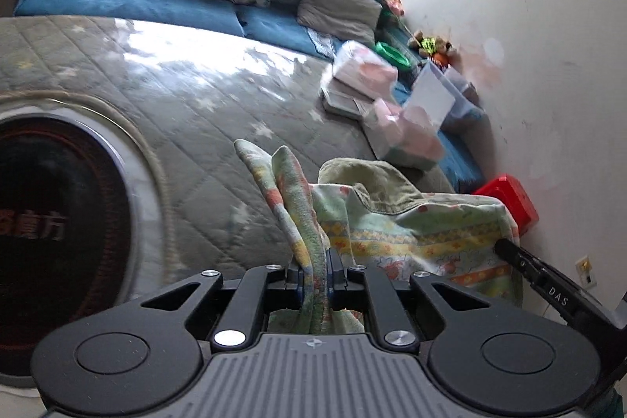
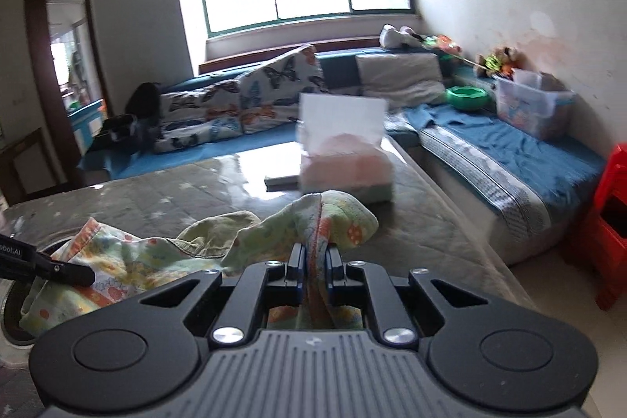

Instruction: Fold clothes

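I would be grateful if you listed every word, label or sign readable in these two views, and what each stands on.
"DAS": white letters on the right gripper, seen from the left wrist.
"obot.AI", start cut off: on the left gripper, seen from the right wrist.
Pale Chinese characters on the dark round panel: too blurred to read.

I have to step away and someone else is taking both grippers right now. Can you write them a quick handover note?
Left gripper: shut on one bunched edge of the printed cloth.
Right gripper: shut on another bunched edge of the same cloth.
The cloth hangs between the two grippers above the grey quilted mat, crumpled, with an olive garment lying on it.
Pink folded stacks sit at the mat's far edge.
Done: both edges gripped and lifted.
Left: no clean fold shows yet. Probably spread the cloth flat, deal with the olive garment, then fold.
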The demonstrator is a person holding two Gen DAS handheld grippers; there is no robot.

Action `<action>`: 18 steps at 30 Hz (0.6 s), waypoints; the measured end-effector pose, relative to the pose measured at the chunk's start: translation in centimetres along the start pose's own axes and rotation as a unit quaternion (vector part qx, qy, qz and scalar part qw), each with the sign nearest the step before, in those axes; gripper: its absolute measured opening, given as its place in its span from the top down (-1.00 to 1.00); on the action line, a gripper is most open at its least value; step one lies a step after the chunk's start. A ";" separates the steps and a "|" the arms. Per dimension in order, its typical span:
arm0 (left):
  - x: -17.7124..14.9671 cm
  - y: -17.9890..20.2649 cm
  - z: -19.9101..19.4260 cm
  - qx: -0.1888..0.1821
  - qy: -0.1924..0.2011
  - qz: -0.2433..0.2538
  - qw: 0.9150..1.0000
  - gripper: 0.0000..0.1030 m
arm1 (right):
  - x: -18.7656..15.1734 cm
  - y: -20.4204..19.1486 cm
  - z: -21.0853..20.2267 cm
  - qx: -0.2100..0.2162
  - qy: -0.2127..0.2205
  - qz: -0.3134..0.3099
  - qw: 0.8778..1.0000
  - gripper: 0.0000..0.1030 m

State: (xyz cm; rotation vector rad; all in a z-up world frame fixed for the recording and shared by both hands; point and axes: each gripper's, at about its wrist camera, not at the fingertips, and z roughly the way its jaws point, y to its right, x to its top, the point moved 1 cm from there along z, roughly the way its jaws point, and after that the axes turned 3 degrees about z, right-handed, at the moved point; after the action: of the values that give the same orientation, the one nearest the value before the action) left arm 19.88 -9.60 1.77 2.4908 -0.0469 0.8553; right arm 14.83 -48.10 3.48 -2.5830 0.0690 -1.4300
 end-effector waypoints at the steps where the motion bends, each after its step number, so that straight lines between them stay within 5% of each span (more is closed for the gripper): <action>1: -0.1 0.2 0.6 0.000 -0.005 0.002 1.000 0.78 | -0.3 0.5 0.3 -0.004 -0.005 0.004 1.000 0.82; 10: -1.1 -0.4 2.6 0.044 -0.026 0.017 0.999 0.66 | -2.8 4.2 2.5 -0.041 -0.045 0.032 0.998 0.63; 15: -0.8 -0.9 2.0 0.083 -0.010 0.024 0.996 0.22 | -2.5 5.1 2.5 -0.050 -0.042 0.031 0.997 0.59; 18: -0.3 -0.7 1.8 0.090 -0.001 0.025 0.996 0.22 | -2.3 4.6 2.8 -0.032 -0.046 0.030 0.998 0.34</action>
State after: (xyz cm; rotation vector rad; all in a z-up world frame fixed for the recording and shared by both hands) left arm 20.77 -9.89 0.12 2.6683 -0.0343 0.9130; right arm 16.20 -51.95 -0.77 -2.6692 0.1801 -1.3074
